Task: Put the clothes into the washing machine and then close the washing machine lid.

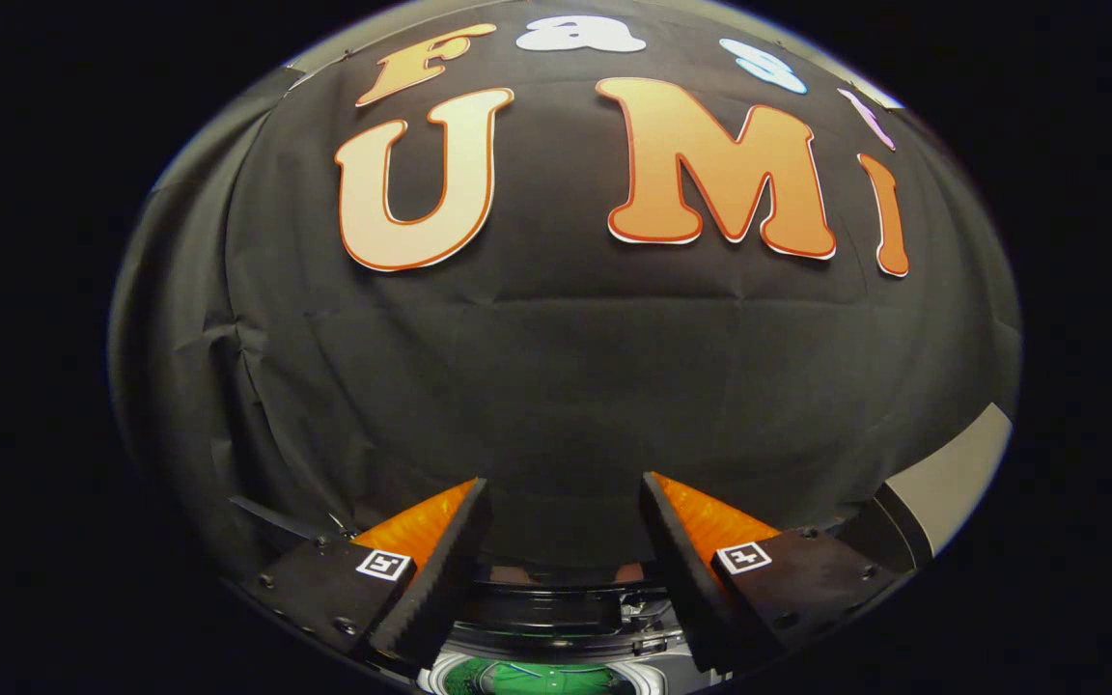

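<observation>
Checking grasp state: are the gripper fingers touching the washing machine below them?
Cannot tell. In the gripper view the gripper is open, nothing between its fingers; the washing machine sits low between them, and depth is unclear.

— What carries the things here?

— Low down, between and below the two fingers of the claw [564,481], there is the top of a washing machine [556,613]: a dark band, some grey fittings, then a pale round rim.

— Anything in it?

— Something green [542,680] lies inside that round rim. It is too cut off to tell whether it is cloth.

— And what does the machine stand on?

— I cannot tell. The fingers cover both sides of it.

— The claw itself?

— Its fingers stand wide apart, with nothing between them, above the machine and apart from it.

— Anything beside it?

— A pale grey panel [952,478] slants past the right finger.
</observation>
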`<control>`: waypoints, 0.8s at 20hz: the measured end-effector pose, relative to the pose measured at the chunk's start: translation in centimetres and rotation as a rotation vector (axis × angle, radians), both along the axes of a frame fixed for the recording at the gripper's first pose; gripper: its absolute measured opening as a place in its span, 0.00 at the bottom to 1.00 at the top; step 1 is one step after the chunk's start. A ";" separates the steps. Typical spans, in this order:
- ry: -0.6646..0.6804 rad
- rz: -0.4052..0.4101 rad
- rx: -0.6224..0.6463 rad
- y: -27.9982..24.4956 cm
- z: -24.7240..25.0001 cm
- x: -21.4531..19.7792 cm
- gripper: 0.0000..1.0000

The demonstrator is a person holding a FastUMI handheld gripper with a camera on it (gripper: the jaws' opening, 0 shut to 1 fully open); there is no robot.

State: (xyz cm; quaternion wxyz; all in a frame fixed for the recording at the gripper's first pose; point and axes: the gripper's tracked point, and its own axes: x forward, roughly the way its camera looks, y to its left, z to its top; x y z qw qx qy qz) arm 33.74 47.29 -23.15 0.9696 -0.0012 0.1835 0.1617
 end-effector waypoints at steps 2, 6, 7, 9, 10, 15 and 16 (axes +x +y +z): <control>-0.010 0.003 0.009 -0.2 0.1 -0.7 0.99; -0.030 0.005 0.016 -1.0 0.3 -2.8 0.99; -0.034 0.002 0.019 -1.2 0.4 -3.4 0.99; -0.034 -0.005 0.018 -1.5 0.4 -4.5 0.99; -0.032 -0.007 0.017 -1.6 0.3 -5.0 0.99; -0.040 -0.009 0.014 -2.6 0.0 -8.1 0.99; -0.044 -0.008 0.014 -2.8 -0.1 -8.6 0.99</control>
